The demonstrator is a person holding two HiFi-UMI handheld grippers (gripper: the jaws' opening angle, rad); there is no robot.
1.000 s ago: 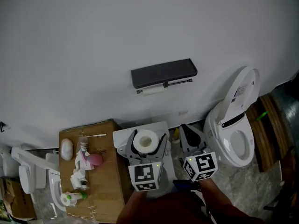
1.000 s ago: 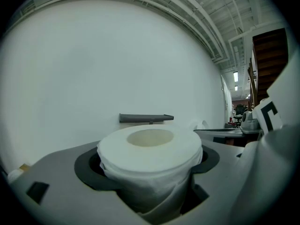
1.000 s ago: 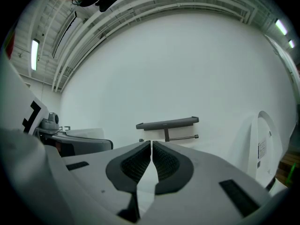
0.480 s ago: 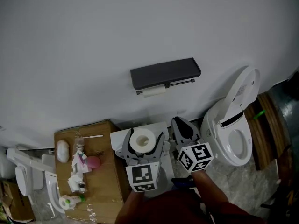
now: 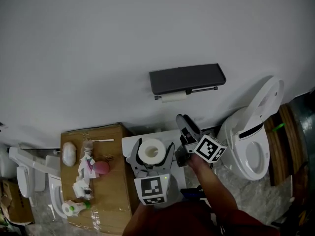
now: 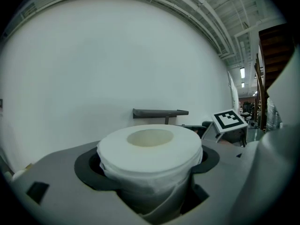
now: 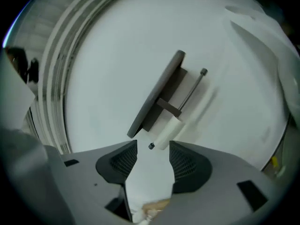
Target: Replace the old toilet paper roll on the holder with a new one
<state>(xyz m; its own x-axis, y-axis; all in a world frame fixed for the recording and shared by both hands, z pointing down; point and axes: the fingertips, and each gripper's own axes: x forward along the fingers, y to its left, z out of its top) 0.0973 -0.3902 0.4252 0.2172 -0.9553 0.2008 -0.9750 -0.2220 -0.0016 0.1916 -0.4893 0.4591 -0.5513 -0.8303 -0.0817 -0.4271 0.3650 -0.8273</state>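
Here the new roll (image 6: 150, 146) is held by the left gripper (image 5: 153, 149); the old roll (image 5: 174, 97) is untouched by the empty, opening right gripper (image 7: 153, 149).

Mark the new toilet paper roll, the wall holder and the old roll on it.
new roll (image 6: 150, 170): left gripper view, on its front paper wrap.
holder (image 5: 187, 78): head view, middle of the dark shelf top.
old roll (image 5: 174, 97): head view, middle of the thin white roll.
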